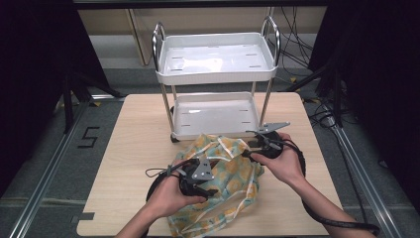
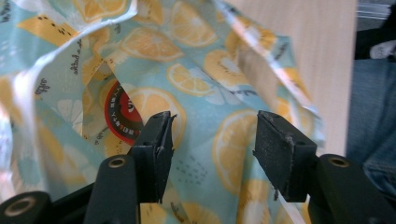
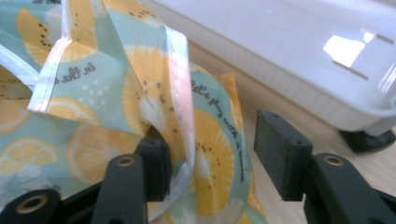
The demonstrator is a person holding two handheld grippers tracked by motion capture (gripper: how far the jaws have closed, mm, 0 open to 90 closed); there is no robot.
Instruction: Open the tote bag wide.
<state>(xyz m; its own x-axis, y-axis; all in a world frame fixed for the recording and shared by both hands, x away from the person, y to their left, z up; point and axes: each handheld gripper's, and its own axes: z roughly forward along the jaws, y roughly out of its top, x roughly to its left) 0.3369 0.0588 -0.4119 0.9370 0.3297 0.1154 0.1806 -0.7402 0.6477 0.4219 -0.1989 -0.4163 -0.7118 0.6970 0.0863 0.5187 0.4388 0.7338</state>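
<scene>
A crumpled light-blue cloth [image 1: 225, 176] printed with orange slices and edged in white lies on the wooden table [image 1: 133, 148] in front of a small white two-shelf cart [image 1: 215, 59]. My left gripper [image 1: 210, 191] rests on the cloth's left part, and its jaws stand open over the cloth [image 2: 210, 88]. At the cloth's upper right corner my right gripper [image 1: 247, 147] is open too. A raised fold with a white hem [image 3: 180, 79] drapes over its left jaw, and the cart's lower tray [image 3: 299, 56] lies just beyond.
The cart stands at the table's far middle on small wheels, its lower shelf [image 1: 215, 113] close behind the cloth. Black cables [image 1: 302, 168] trail from both grippers. Dark stands and floor cables surround the table.
</scene>
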